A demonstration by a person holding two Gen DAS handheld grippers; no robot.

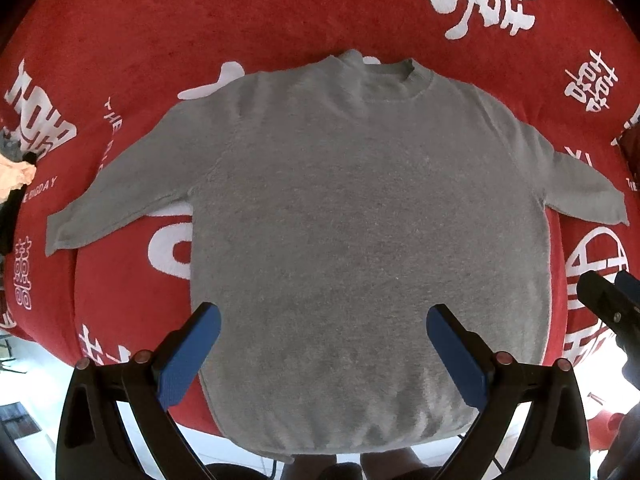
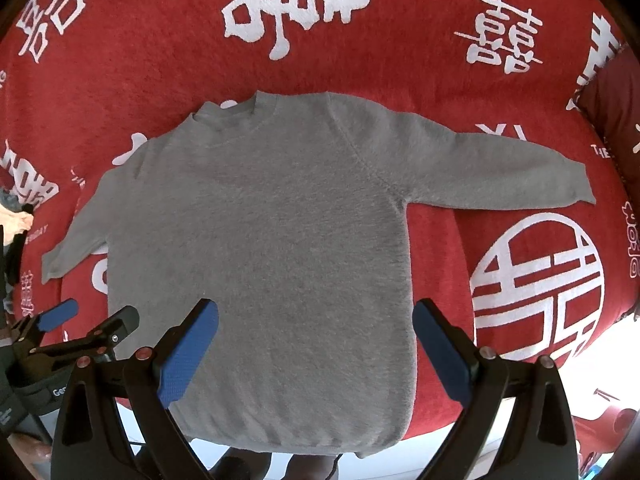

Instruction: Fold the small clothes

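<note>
The grey sweater point(image 1: 360, 240) lies spread flat, front down or up I cannot tell, on a red blanket with white characters point(image 1: 280, 12) — collar at the far side, hem toward the person, both sleeves stretched out to either side. No fold shows anywhere in it: body, left sleeve point(image 1: 120, 188) and right sleeve point(image 2: 500, 176) are all fully laid out, so I judge the smoothing-out to be done and every fold of the task yet to be made. The left claw point(image 1: 324, 324) hangs over the hem end of the sweater with its blue pads wide apart and nothing between them; the right claw point(image 2: 316, 320) sits the same way, spread wide and empty, above the lower right part of the body. Each shows at the edge of the other's view, side by side and apart. What the blanket covers I cannot tell; its near edge drops away just under the hem, with pale floor below. At the far left edge lies a small heap of other clothes point(image 1: 16, 176), peach and dark, well apart from the sweater. A dark red cushion point(image 2: 612, 120) sits at the far right, near the right cuff but not touching it. Nothing lies on the sweater itself, so the sleeves look free to be taken up
</note>
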